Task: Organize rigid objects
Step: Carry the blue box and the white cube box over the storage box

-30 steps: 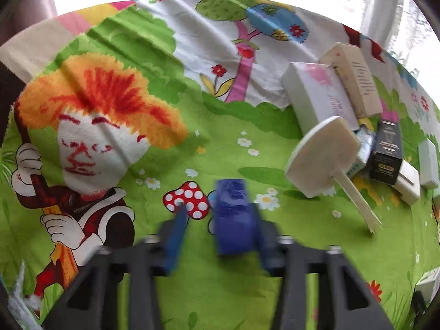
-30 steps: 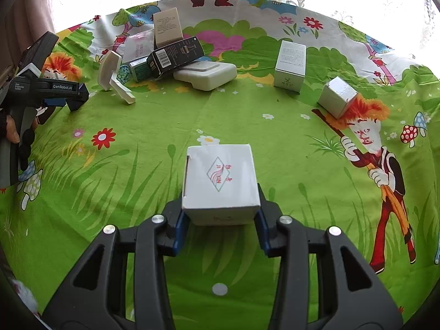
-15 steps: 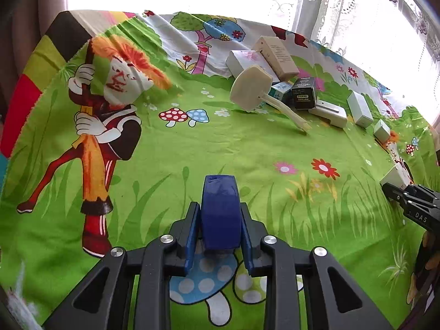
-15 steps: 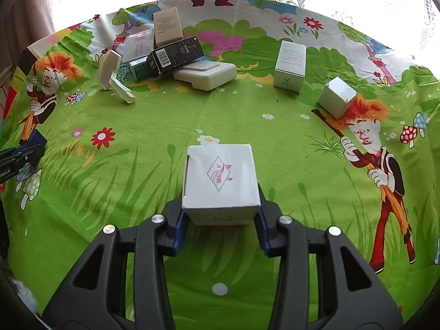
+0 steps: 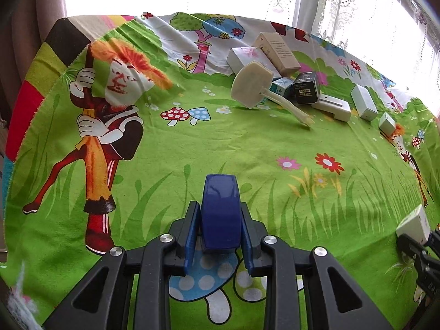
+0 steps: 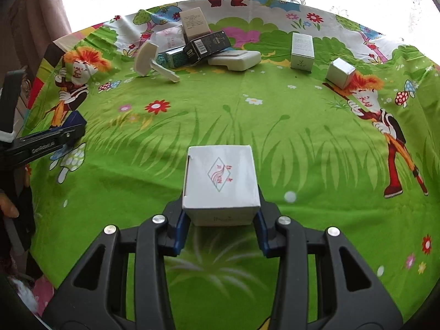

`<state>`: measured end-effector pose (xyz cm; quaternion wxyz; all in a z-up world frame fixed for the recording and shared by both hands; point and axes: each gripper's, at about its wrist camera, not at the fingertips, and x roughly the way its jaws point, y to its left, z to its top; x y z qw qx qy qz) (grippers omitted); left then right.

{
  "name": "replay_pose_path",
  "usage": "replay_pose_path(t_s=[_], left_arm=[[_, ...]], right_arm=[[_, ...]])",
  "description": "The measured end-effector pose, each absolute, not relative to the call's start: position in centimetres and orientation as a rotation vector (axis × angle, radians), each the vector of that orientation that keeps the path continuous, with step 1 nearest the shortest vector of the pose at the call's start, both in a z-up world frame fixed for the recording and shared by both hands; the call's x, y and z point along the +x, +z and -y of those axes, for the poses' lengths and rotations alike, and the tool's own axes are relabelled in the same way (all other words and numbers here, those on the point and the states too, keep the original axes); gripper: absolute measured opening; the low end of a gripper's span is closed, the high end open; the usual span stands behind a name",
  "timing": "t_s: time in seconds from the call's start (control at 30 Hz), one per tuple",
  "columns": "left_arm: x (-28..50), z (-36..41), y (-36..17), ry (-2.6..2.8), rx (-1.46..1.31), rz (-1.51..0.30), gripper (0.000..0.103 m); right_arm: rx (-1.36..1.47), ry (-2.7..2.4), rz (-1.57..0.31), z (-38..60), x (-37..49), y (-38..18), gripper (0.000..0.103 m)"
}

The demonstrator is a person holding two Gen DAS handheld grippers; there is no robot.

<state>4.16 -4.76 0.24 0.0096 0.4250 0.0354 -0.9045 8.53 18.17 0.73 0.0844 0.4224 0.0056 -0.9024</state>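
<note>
Blue rounded case (image 5: 220,214) pinched upright between the blue pads of the left hand-held gripper (image 5: 218,231), shown close only in the left wrist view; seen from the right wrist view merely as a dark blue corner (image 6: 74,120) at the far left edge. White carton with a red diamond logo (image 6: 221,181) clamped in the right hand-held gripper (image 6: 220,220), top face legible only in the right wrist view, glimpsed in the left view as a pale corner (image 5: 414,224) low on the right. Both held above the cartoon-printed green cloth (image 6: 247,115) over the table. Farther back, left to right: cream paddle-shaped piece (image 6: 145,59) leaning, heap of a pink-white box (image 6: 169,38), tan box (image 6: 194,23), teal box (image 6: 174,56) and black box (image 6: 207,45), flat white casing (image 6: 235,59) touching the heap, tall white box (image 6: 302,51) standing apart, small grey-white cube (image 6: 341,73) well right. No container in sight; open cloth between grippers and heap.
</note>
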Motion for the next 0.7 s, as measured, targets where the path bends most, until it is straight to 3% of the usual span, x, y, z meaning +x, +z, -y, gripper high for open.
replay_pose_path(t_s=[0.3, 0.4, 0.7], left_arm=[[4.8, 5.0, 0.3, -2.819, 1.327, -0.133, 0.028], [7.7, 5.4, 0.4, -2.841, 1.33, -0.204, 0.028], [15.9, 5.5, 0.7, -2.874, 1.346, -0.171, 0.028]], right_arm=[[1.236, -2.616, -0.136, -13.4, 13.2, 0.6, 0.044], [1.241, -2.584, -0.134, -12.9, 14.0, 0.7, 0.044], [1.216, -2.523, -0.148, -11.8, 17.4, 1.3, 0.044]])
